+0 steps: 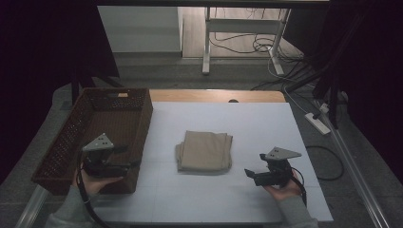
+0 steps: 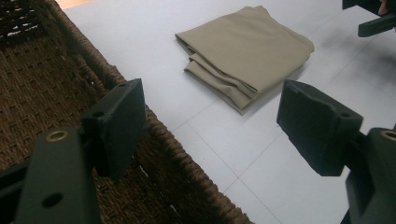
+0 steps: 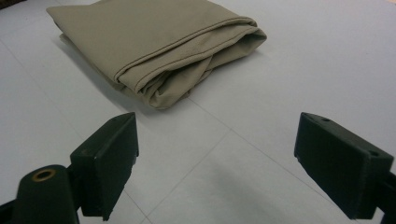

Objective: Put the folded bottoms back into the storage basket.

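1. Folded beige cloth [image 1: 205, 152] lies flat on the white table [image 1: 266, 128], just right of the brown wicker basket [image 1: 71, 137]; no label or writing readable on it.
2. Left gripper [image 1: 134, 156], jaws wide apart with nothing between them, hovers over the basket's right rim, left of the cloth.
3. Right gripper [image 1: 253, 166], jaws apart and empty, sits right of the cloth, not touching.
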`<move>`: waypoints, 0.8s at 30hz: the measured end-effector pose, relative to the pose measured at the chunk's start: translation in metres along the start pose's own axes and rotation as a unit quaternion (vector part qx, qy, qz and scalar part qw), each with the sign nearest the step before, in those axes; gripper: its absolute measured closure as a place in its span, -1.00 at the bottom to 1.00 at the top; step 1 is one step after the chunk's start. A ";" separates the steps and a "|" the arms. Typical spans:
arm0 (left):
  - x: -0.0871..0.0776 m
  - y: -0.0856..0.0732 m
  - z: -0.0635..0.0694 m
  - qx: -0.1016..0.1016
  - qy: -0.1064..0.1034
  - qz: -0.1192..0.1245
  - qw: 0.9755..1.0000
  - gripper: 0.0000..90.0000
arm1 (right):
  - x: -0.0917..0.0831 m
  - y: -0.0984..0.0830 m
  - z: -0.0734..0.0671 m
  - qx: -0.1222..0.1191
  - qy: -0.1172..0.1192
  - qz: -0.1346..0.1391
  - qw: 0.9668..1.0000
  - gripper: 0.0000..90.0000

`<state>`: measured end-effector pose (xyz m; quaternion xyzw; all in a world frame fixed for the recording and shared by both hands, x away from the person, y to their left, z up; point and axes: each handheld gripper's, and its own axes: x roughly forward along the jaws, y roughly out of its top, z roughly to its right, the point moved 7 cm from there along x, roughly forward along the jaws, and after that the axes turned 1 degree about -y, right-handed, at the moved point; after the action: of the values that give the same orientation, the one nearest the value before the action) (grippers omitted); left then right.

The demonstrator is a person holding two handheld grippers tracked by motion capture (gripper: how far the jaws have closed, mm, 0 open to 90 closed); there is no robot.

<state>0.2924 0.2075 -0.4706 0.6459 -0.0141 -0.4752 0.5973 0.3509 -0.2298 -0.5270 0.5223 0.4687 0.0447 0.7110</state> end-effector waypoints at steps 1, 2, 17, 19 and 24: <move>0.000 0.000 0.000 0.000 0.000 0.000 1.000 -0.49 | 0.000 0.000 0.000 0.000 0.000 0.000 1.000 -0.69; 0.000 0.000 0.000 0.000 0.000 0.000 1.000 -0.49 | 0.000 0.000 0.000 0.000 0.000 0.000 1.000 -0.69; -0.001 0.001 0.000 0.002 0.002 0.001 1.000 -0.49 | 0.002 -0.002 -0.001 0.000 0.001 -0.007 1.000 -0.67; -0.001 0.001 0.001 0.002 0.001 0.001 1.000 -0.49 | 0.002 -0.002 -0.001 -0.001 0.000 -0.008 1.000 -0.67; -0.002 0.001 0.001 0.003 0.001 0.002 1.000 -0.49 | 0.001 -0.002 -0.001 0.000 -0.003 -0.004 1.000 -0.67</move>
<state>0.2914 0.2071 -0.4685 0.6480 -0.0160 -0.4732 0.5966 0.3501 -0.2295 -0.5291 0.5208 0.4685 0.0404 0.7125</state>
